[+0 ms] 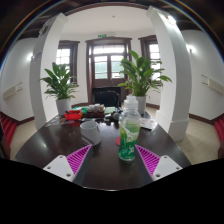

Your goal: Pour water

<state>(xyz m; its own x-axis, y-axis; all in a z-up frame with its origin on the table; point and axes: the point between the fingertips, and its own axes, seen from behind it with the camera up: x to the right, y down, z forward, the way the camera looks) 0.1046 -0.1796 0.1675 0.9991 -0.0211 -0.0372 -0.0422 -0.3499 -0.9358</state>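
A clear plastic bottle (129, 128) with a green label and a green cap stands upright on the dark round table (100, 168). It lies just ahead of my fingers, nearer the right one. A white cup (91, 131) sits on the table to the bottle's left, a little farther off. My gripper (113, 160) is open, its purple pads (77, 157) spread wide to either side with nothing between them.
Red and dark items (73, 116) lie at the table's far left. A white vase with a leafy plant (140, 80) stands behind the bottle, and another potted plant (60, 85) stands at the left. White pillars (172, 70) and a door (106, 65) lie beyond.
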